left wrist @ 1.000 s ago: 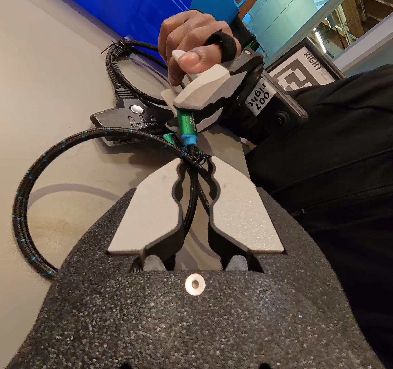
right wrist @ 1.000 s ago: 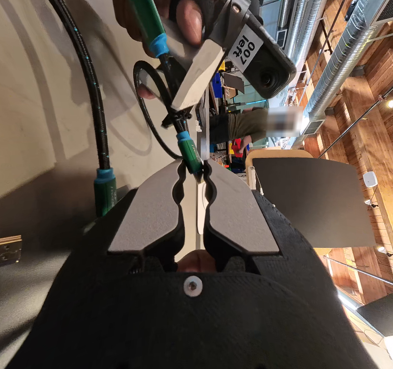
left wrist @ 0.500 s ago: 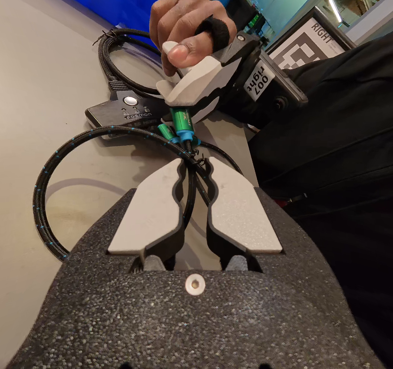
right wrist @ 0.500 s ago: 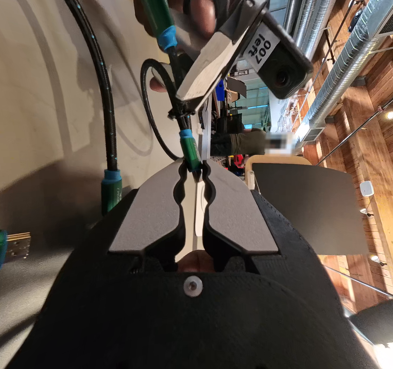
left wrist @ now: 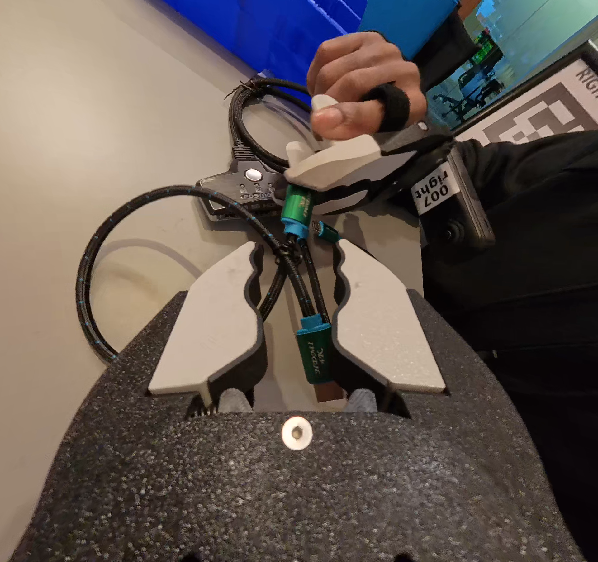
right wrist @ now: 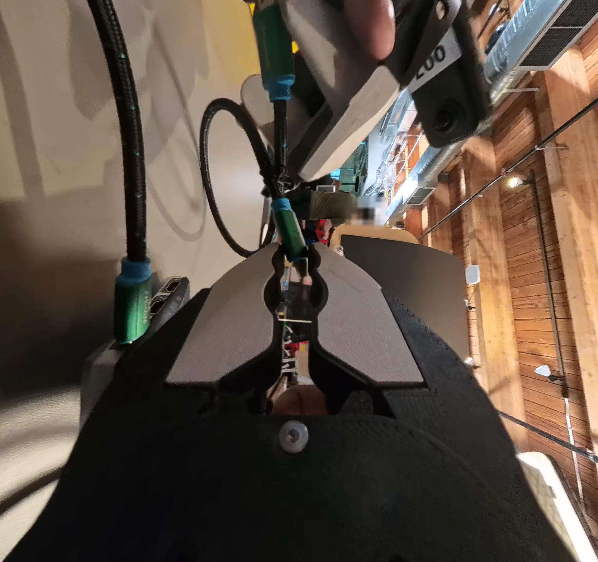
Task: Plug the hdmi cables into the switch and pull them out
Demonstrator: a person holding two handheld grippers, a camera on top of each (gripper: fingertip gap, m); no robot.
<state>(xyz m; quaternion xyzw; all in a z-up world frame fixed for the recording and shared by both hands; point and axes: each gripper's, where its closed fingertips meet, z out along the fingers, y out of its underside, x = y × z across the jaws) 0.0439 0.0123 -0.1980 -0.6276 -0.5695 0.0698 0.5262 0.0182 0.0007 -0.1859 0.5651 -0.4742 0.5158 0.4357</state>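
Since half a second earlier, the left gripper (left wrist: 296,250) had spread its fingers and a loose plug (left wrist: 315,355) had come into the gap.

Left wrist view: the left gripper was released, its fingers well apart. The loose plug, green with a blue collar, lay between them nearer the right-hand finger, its metal tip towards the camera. Thin black cables crossed in the same gap. A thick cable (left wrist: 97,255) looped over the beige table (left wrist: 81,93) to the left. Farther off, the black switch (left wrist: 246,187) lay flat on the table. The right gripper (left wrist: 304,190), worked by a hand (left wrist: 362,87), pinched a held plug (left wrist: 296,205) just beside the near edge of the switch. A blue bin (left wrist: 259,6) stood behind.

Right wrist view: the right gripper was clenched on the held plug at its fingertips. That plug's cable ran up to the left gripper, which appeared opposite, with the loose plug beside one of its fingers. At lower left the thick cable ended in a third plug (right wrist: 132,303) beside the switch's ports; whether it was seated could not be told.
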